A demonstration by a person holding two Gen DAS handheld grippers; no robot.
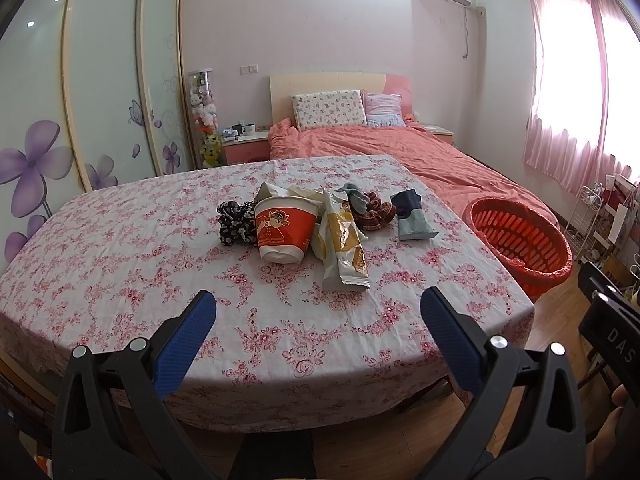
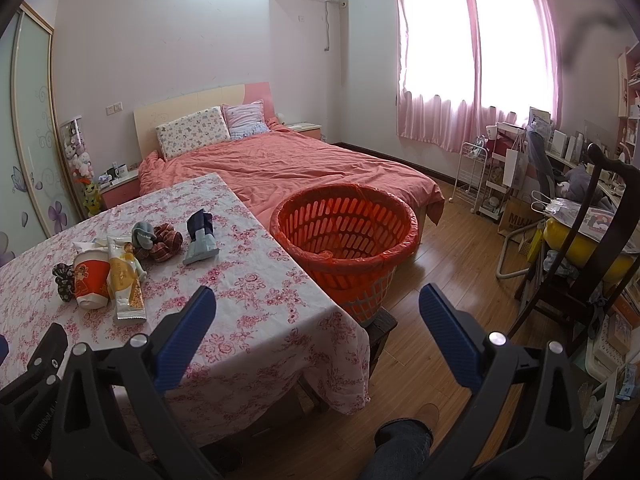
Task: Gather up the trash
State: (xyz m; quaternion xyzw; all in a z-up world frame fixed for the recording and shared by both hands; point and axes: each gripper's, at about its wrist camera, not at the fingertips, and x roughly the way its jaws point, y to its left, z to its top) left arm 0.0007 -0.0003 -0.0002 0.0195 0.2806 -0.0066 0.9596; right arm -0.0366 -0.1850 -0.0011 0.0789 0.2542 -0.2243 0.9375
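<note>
Red cup (image 1: 285, 229) beside orange basket (image 1: 520, 240)

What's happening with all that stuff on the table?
A person holds two grippers, both open and empty. The left gripper hovers over the near edge of the table, facing a paper cup and a snack wrapper. The right gripper is beside the orange basket. Nothing is collected yet.

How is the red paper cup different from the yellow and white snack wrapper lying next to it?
The red paper cup is a round tub tipped on its side; the snack wrapper is a long, flat packet. The cup is red and white, the wrapper yellow and white. Both lie touching on the floral tablecloth.
</note>
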